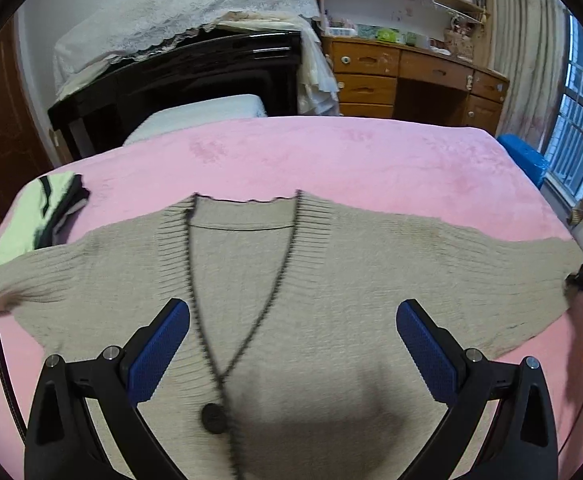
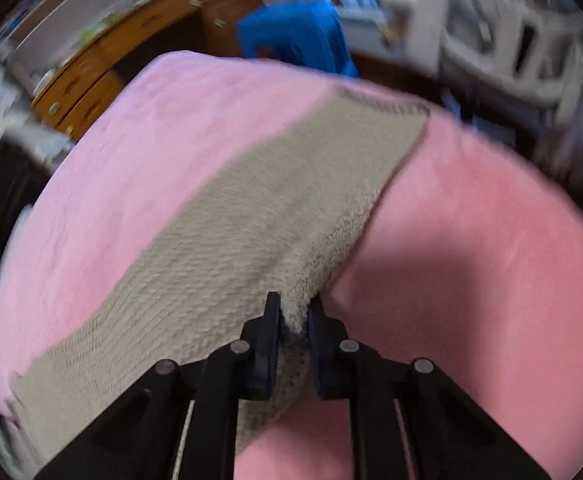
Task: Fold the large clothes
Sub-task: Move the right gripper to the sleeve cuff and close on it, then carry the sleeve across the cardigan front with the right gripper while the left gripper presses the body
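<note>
A beige knit cardigan (image 1: 331, 280) lies spread face up on a pink blanket (image 1: 331, 152) that covers the bed, sleeves stretched out toward 9 and 3 o'clock and the dark-edged V neckline pointing to 12. At 9 o'clock of the left wrist view a folded pale green and black garment (image 1: 47, 212) rests on the blanket, just beside the cardigan's sleeve. The left tool (image 1: 293, 344) hangs above the cardigan's chest with its 2 blue pads (image 1: 159, 352) wide apart and nothing between them; 1 dark button (image 1: 213, 418) sits near 6 o'clock between them. Behind the bed, a black piano (image 1: 179, 76) under a white lace cover stands at 11 o'clock and a wooden dresser (image 1: 411, 76) at 1 o'clock. At 3 o'clock the right tool (image 2: 294, 316) is clamped on the sleeve (image 2: 251, 216), a bunch of knit pinched between its fingers (image 2: 270, 336), the cuff lying toward 1 o'clock in the blurred right wrist view, near a blue stool (image 2: 295, 36).
</note>
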A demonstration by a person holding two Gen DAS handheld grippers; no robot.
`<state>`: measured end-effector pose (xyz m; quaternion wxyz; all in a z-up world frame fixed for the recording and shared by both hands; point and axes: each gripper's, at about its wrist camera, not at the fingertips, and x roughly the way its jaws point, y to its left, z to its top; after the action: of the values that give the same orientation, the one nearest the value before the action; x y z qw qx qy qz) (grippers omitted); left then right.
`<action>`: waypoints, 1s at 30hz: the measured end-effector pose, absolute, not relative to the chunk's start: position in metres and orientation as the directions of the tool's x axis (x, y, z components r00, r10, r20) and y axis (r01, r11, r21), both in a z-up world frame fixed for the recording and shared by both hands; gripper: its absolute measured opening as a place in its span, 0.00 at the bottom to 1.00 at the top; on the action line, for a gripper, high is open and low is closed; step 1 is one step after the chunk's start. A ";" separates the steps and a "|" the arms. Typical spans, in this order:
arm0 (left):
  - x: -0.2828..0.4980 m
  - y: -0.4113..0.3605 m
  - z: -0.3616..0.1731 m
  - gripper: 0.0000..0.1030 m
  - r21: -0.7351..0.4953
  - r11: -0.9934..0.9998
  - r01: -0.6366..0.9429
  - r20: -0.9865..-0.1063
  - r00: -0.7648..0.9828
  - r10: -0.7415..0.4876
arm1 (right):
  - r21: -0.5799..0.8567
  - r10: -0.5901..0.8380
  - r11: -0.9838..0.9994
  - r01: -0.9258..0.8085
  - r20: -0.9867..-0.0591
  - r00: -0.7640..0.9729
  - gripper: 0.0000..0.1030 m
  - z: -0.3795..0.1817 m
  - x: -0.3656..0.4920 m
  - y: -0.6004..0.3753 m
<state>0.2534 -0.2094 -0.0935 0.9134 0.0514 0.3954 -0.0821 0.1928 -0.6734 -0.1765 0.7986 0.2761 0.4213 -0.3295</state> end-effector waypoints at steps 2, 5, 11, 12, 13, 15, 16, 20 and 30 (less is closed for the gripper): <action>0.251 -0.194 -0.087 1.00 0.041 0.986 0.161 -0.727 0.682 -0.081 | 0.167 -0.295 0.705 0.689 -0.815 0.499 0.10 -0.151 0.196 -0.647; 0.251 -0.172 -0.080 1.00 0.060 0.992 0.114 -0.741 0.671 -0.032 | 0.204 -0.230 0.816 0.541 -0.744 0.628 0.10 -0.107 0.199 -0.594; 0.246 -0.120 -0.075 1.00 0.112 0.993 0.029 -0.778 0.624 0.069 | 0.166 0.011 0.978 0.130 -0.655 0.755 0.10 -0.047 0.218 -0.434; 0.245 -0.112 -0.075 1.00 0.119 0.993 0.019 -0.778 0.623 0.082 | 0.145 0.058 0.988 0.050 -0.657 0.752 0.10 -0.046 0.223 -0.399; 0.243 -0.103 -0.074 1.00 0.131 0.991 0.009 -0.776 0.623 0.097 | 0.114 0.083 0.993 -0.010 -0.658 0.749 0.10 -0.048 0.226 -0.371; 0.239 -0.086 -0.073 1.00 0.158 0.987 -0.014 -0.768 0.627 0.131 | 0.019 0.102 0.992 -0.121 -0.677 0.729 0.10 -0.059 0.232 -0.307; 0.238 -0.078 -0.073 1.00 0.168 0.985 -0.023 -0.766 0.626 0.145 | -0.020 0.103 0.987 -0.162 -0.695 0.712 0.11 -0.070 0.236 -0.280; 0.236 -0.046 -0.083 1.00 0.185 0.981 -0.059 -0.781 0.596 0.183 | -0.212 0.025 0.939 -0.272 -0.744 0.667 0.15 -0.122 0.236 -0.200; 0.248 -0.016 -0.107 1.00 0.058 0.998 -0.026 -0.833 0.549 0.063 | -0.191 0.038 0.940 -0.284 -0.767 0.640 0.35 -0.129 0.195 -0.181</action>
<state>0.2478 -0.0157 -0.1072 0.8799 0.0192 0.4741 0.0254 0.1948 -0.1807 -0.1294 0.8933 -0.1485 0.4145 0.0901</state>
